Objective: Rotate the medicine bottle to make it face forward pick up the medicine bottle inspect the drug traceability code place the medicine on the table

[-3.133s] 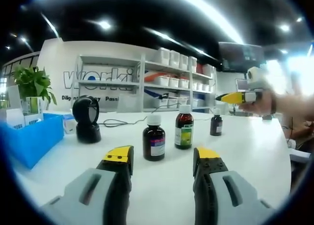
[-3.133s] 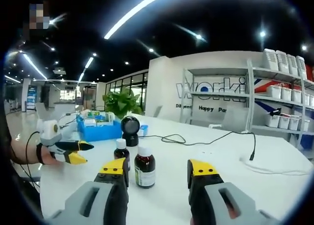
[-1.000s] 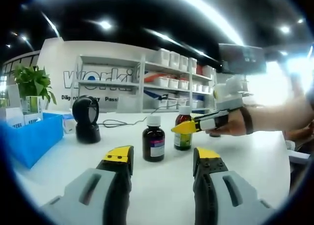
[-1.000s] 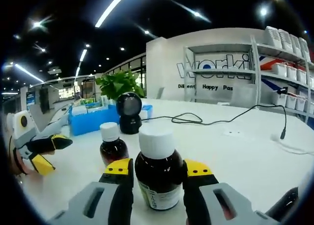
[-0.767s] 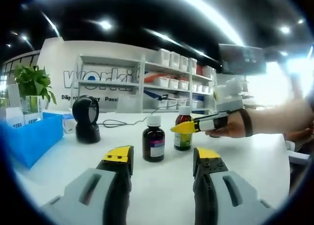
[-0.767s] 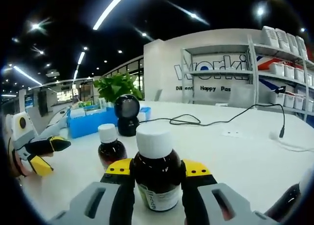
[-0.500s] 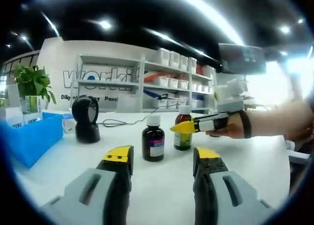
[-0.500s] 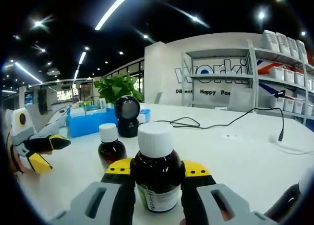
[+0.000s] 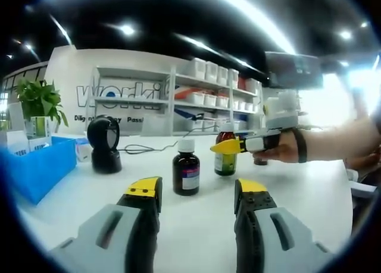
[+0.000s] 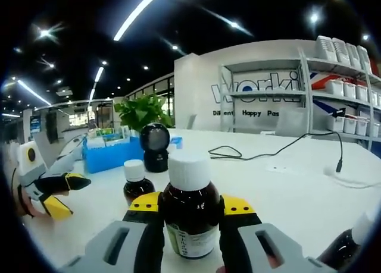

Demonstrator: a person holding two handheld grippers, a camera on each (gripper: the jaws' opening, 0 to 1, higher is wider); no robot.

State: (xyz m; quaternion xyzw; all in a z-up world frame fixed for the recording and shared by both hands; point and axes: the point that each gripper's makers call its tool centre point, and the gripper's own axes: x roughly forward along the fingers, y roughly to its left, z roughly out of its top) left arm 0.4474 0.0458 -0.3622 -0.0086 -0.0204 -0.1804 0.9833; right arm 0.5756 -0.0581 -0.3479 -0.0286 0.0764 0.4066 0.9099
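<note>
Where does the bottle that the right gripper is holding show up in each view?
Left gripper view: the held medicine bottle is right of centre, between the jaws of the right gripper, which reaches in from the right.
Right gripper view: the same bottle is bottom centre, large, between that view's own jaws.
Shared landmark: the black round scanner standing near the blue bin.

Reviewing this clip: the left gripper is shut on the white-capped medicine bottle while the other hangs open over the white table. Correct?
Not quite. The right gripper is shut on the medicine bottle, as the right gripper view shows. The left gripper hangs open over the white table.
</note>
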